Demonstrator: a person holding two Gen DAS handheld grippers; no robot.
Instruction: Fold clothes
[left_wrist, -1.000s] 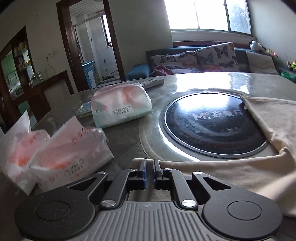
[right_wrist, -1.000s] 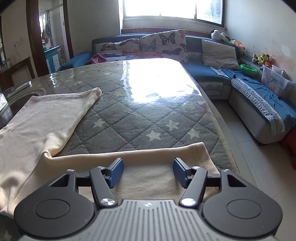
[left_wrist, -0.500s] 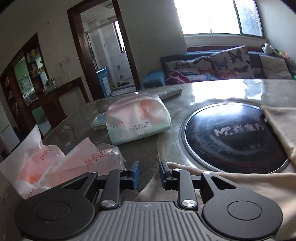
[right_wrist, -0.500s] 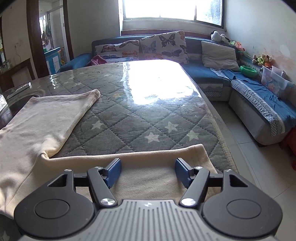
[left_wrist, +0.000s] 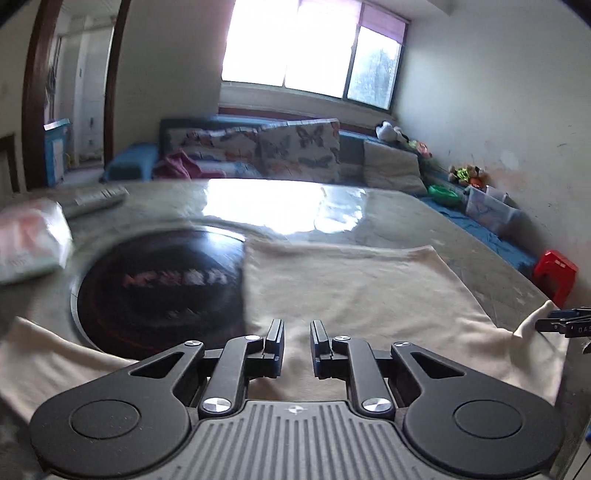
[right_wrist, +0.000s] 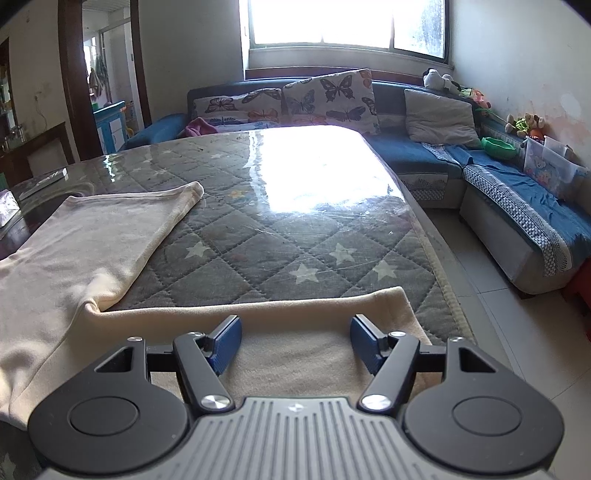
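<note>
The cream garment (left_wrist: 354, 288) lies flat on the worktop (right_wrist: 295, 236), spread ahead of and beneath both grippers. In the left wrist view its body extends forward and to the right of the jaws, with a sleeve running off to the left below the dark round hob (left_wrist: 159, 284).

Left gripper (left_wrist: 297, 341): jaws narrowly parted and closing, above the cloth; no fabric is visibly pinched between them. The view is tilted down toward the garment.

Right gripper (right_wrist: 295, 343): jaws spread wide, astride the near sleeve, whose long axis runs crosswise to the jaws. The hem end lies just right of the right jaw. This gripper appears better placed to take the sleeve; it is pitched down toward the worktop.
</note>
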